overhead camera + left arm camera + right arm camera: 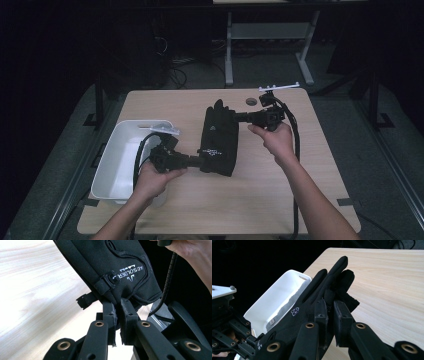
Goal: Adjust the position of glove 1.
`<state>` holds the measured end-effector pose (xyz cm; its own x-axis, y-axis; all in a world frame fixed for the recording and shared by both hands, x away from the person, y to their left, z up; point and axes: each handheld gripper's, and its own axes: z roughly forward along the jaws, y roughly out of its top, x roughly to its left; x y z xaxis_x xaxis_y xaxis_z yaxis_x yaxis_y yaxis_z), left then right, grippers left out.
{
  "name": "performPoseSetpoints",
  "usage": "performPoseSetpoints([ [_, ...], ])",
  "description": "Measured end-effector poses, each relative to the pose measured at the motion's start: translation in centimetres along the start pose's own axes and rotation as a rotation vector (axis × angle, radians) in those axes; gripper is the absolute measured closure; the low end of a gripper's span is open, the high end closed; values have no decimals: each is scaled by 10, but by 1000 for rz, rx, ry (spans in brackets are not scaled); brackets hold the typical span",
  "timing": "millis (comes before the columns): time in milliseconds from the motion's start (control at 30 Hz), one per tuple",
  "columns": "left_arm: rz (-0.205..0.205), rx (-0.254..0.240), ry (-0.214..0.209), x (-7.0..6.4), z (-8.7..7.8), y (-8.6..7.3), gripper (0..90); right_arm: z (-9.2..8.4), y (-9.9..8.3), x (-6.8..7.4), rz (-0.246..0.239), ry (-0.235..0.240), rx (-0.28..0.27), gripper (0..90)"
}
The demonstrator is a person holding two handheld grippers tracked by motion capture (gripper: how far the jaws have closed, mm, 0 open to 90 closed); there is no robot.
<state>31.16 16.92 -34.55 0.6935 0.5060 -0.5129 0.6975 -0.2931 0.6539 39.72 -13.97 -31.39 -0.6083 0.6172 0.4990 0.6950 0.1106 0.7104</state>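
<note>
Dark room around a pale tabletop (pixel 280 200): a black glove (pixel 219 137) hangs stretched lengthwise between left gripper (pixel 196 161), jaws clamped on its cuff, and right gripper (pixel 240 118), jaws pinching its fingers, white bin (pixel 116 150) nearer the left.

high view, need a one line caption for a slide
Both grippers, left and right, shut on a black glove over the table, white bin at left.

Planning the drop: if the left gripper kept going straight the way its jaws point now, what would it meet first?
The left gripper is shut on the cuff end of the black glove, pointing across the table toward the person's right forearm. Past the glove, that forearm looks first in line; depth is unclear.
</note>
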Motion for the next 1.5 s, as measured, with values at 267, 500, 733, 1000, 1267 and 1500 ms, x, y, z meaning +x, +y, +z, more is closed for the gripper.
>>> performPoseSetpoints([
  [267,-1,-8,11,7,-12,-2,843,11,8,8,-15,8,7,822],
  [500,-14,-21,21,12,-23,-5,844,22,15,16,-31,20,17,822],
  [733,-22,-29,37,18,-36,-8,844,36,20,22,-29,40,18,822],
  [1000,-30,-41,56,24,-52,-14,844,52,28,33,-40,61,22,822],
  [1267,-41,-56,73,30,-66,-20,844,66,34,44,-54,74,34,822],
  [1500,-54,-65,82,33,-74,-24,844,75,37,50,-59,79,35,822],
])
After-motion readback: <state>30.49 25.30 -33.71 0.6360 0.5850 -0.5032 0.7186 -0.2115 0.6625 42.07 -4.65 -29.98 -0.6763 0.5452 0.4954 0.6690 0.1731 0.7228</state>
